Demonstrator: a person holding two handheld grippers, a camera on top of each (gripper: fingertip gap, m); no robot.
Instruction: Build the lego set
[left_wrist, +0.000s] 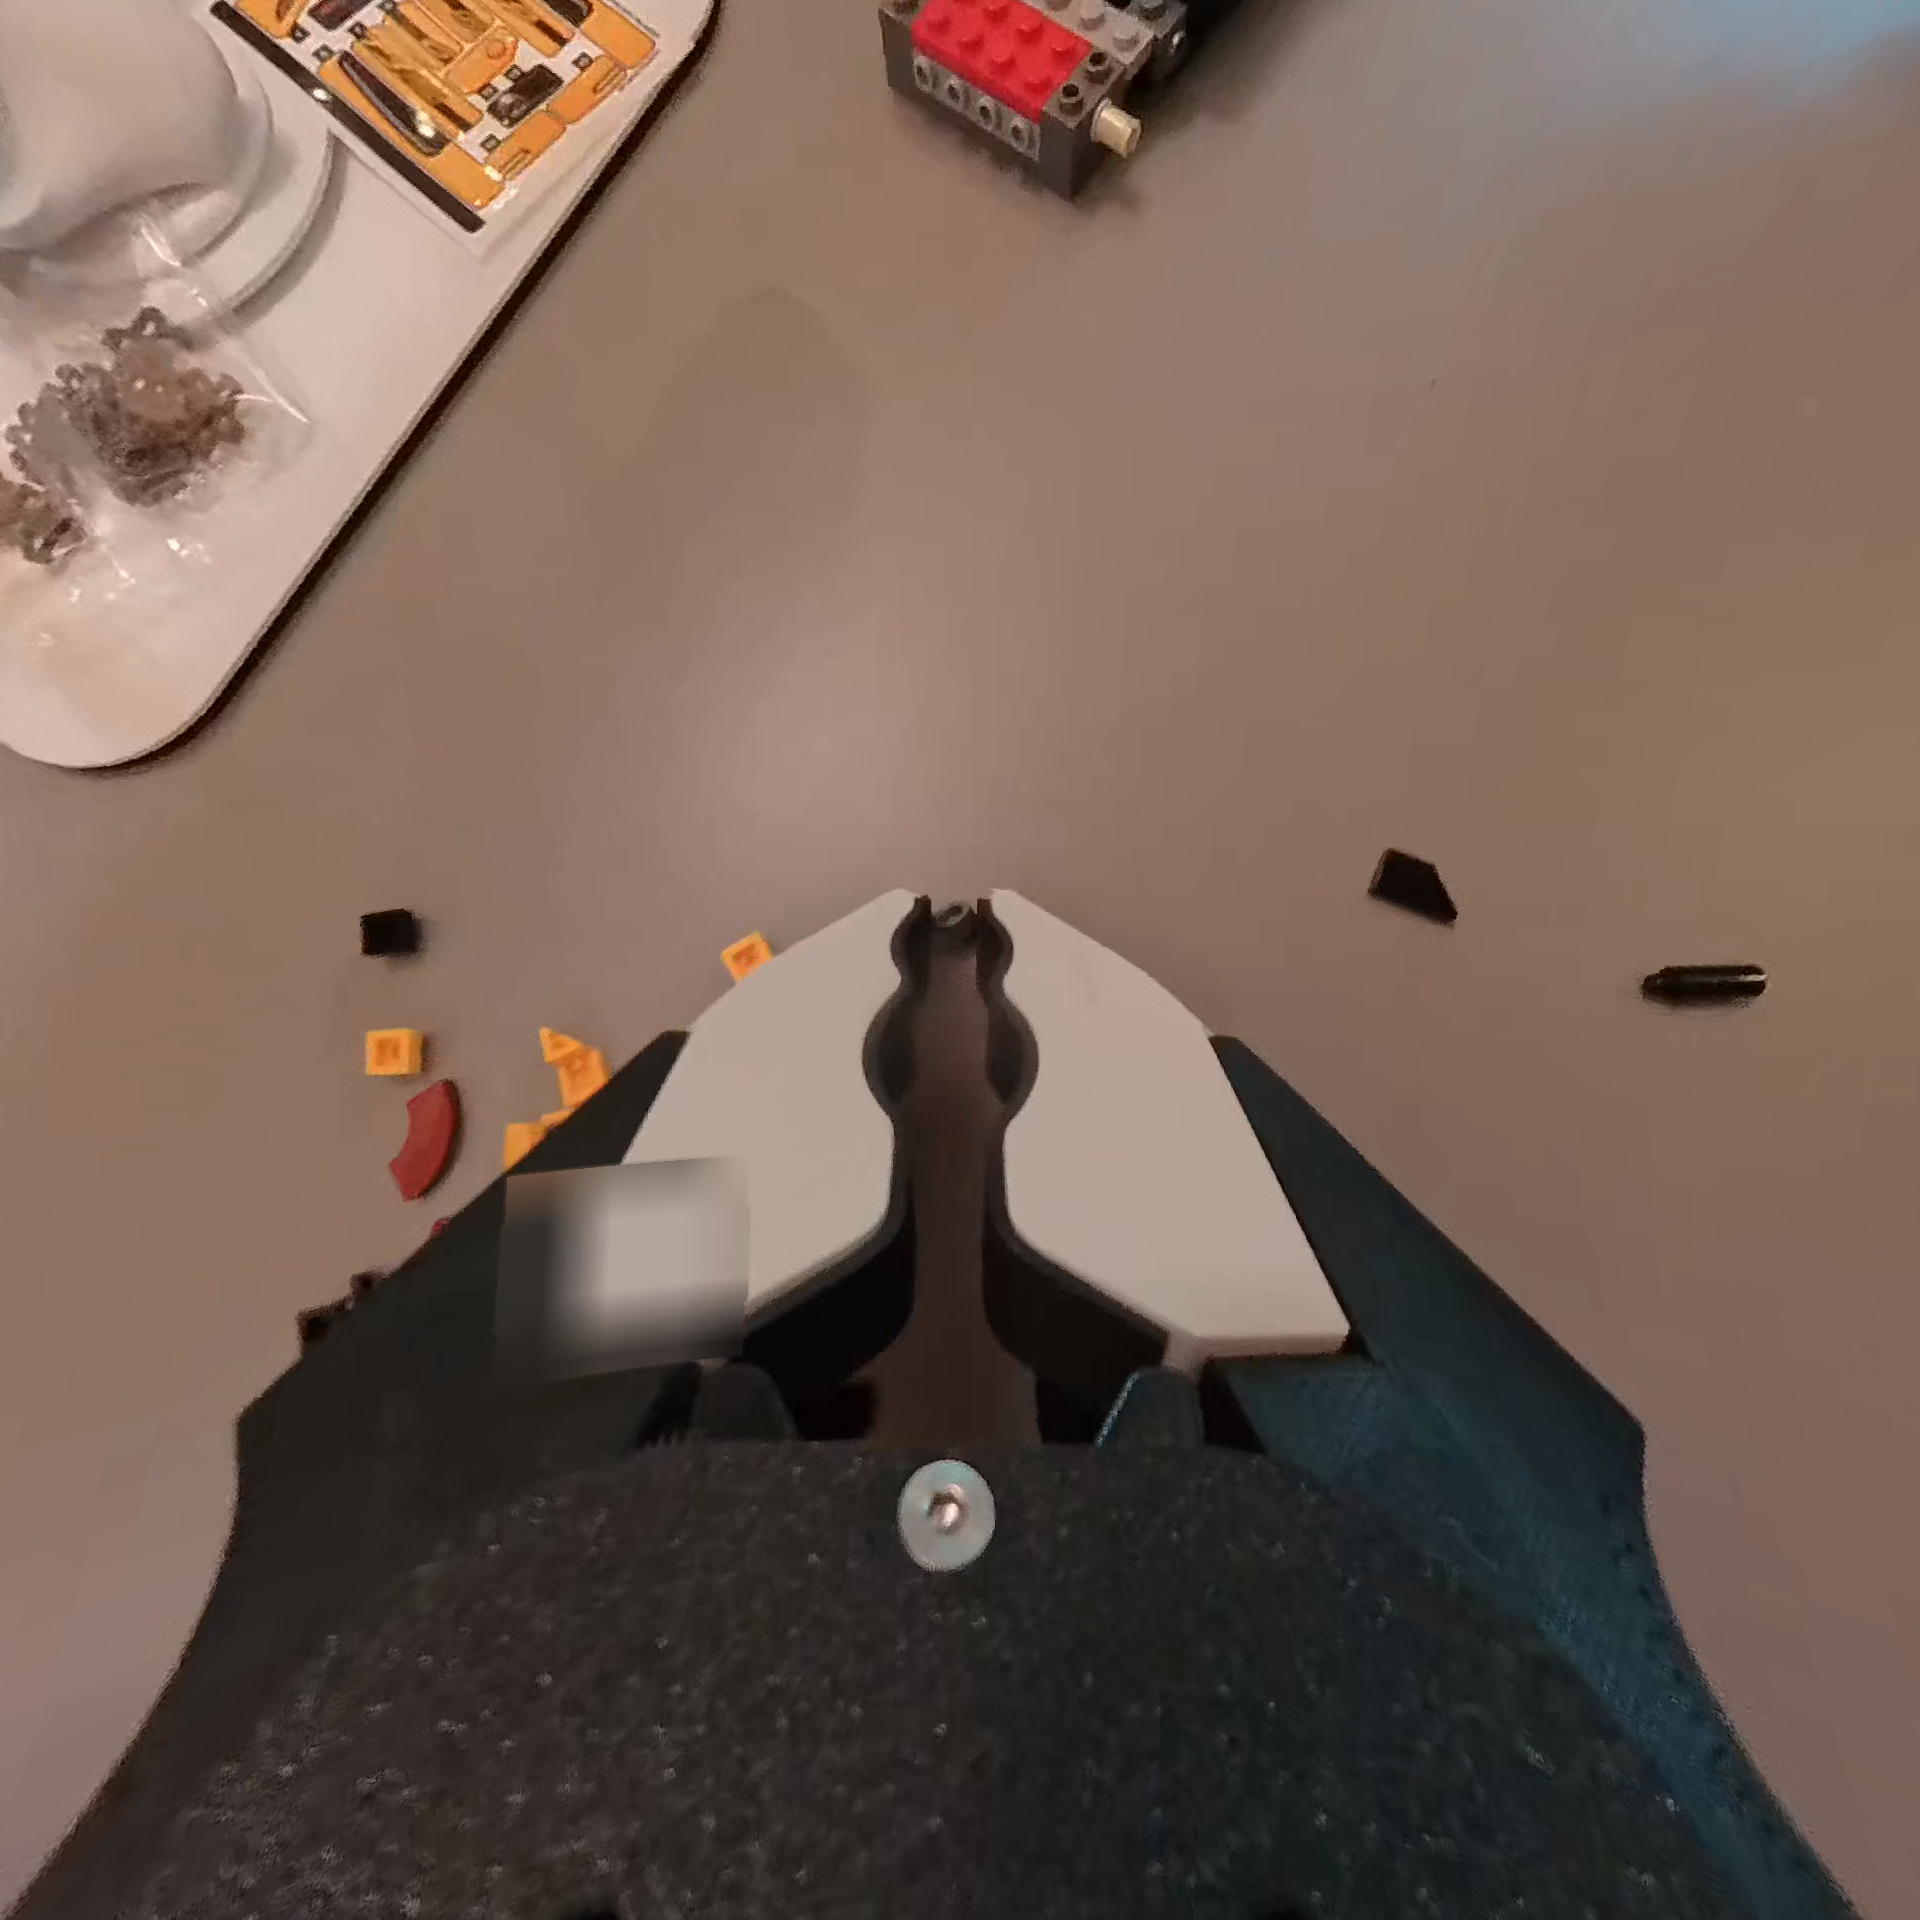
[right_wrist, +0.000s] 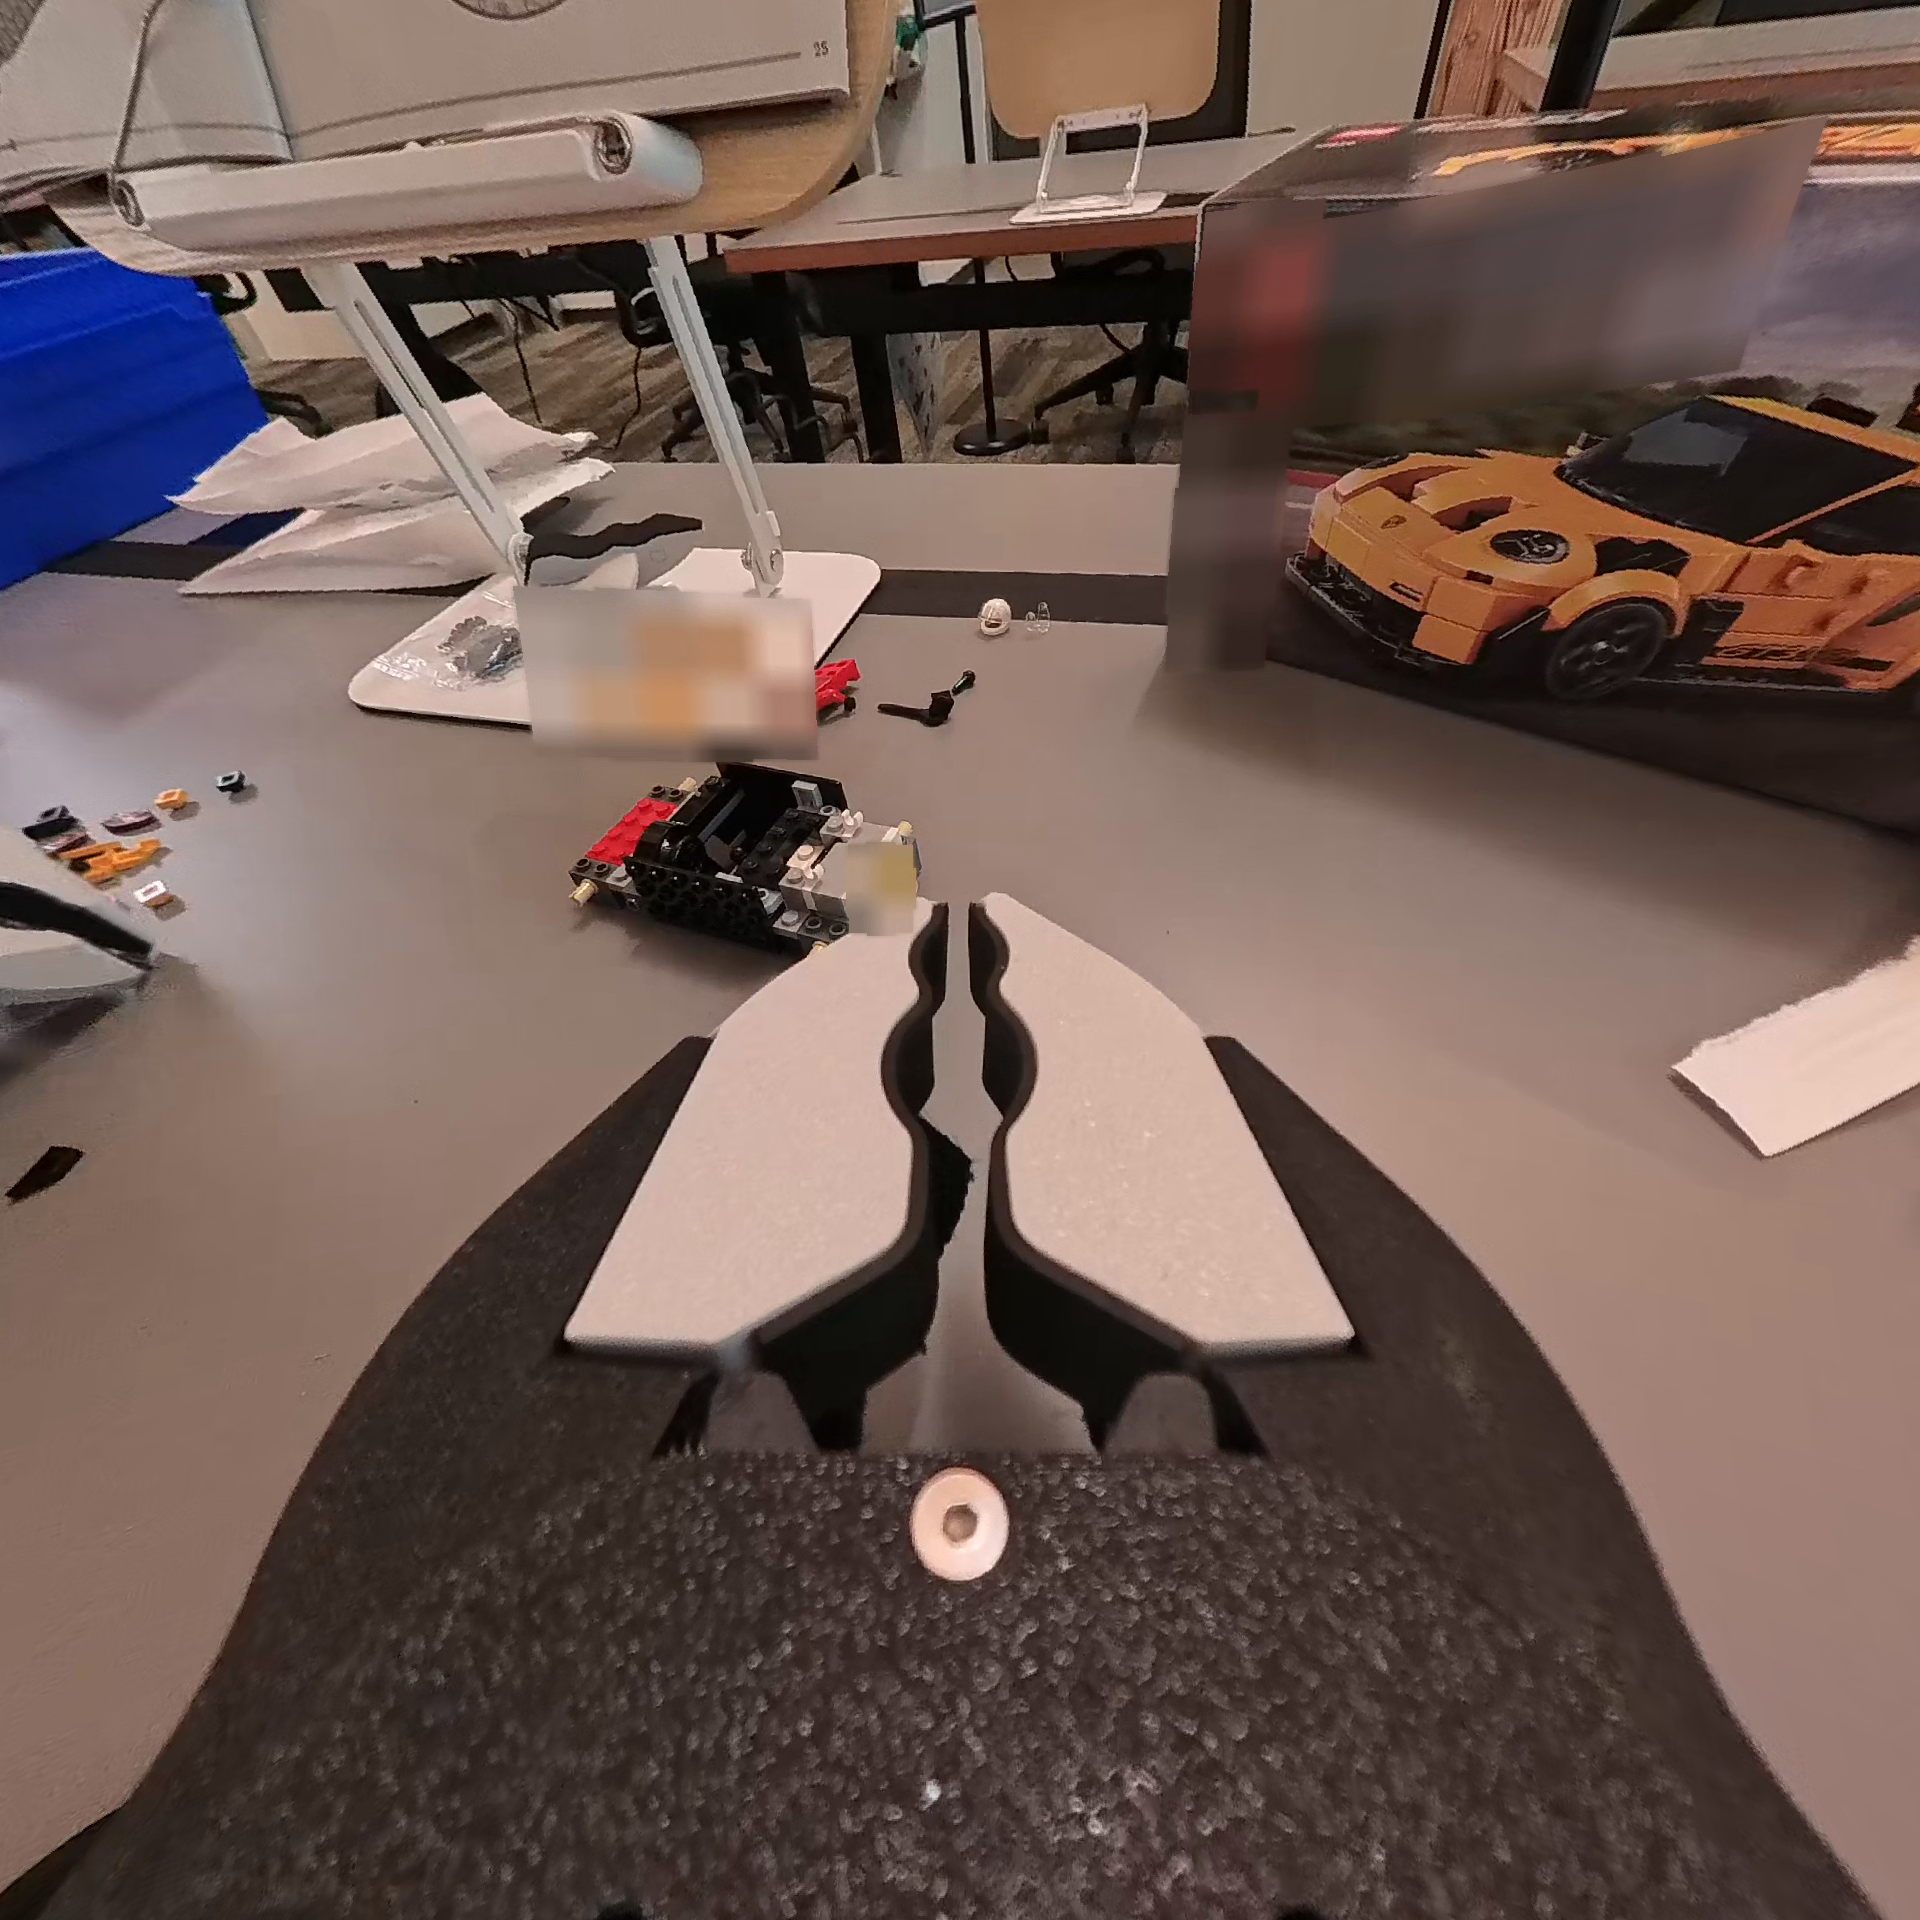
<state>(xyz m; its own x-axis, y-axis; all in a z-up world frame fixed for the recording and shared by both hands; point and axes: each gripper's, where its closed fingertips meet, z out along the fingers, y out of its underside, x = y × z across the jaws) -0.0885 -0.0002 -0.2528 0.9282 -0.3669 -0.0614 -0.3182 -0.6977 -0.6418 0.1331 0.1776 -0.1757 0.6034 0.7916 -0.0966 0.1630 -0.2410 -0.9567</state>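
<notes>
Lego chassis (right_wrist: 743, 857) lies near the orange-car box (right_wrist: 1558, 468), its label blurred.

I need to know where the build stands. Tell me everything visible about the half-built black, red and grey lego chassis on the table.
The half-built black, red and grey lego chassis lies flat on the grey table, beyond the right gripper, apart from both grippers. Its long black plastic frame has a side row of holes, red studded plates at one end, grey bricks at the other, and tan axle pins sticking out. No wheels are fitted.
</notes>
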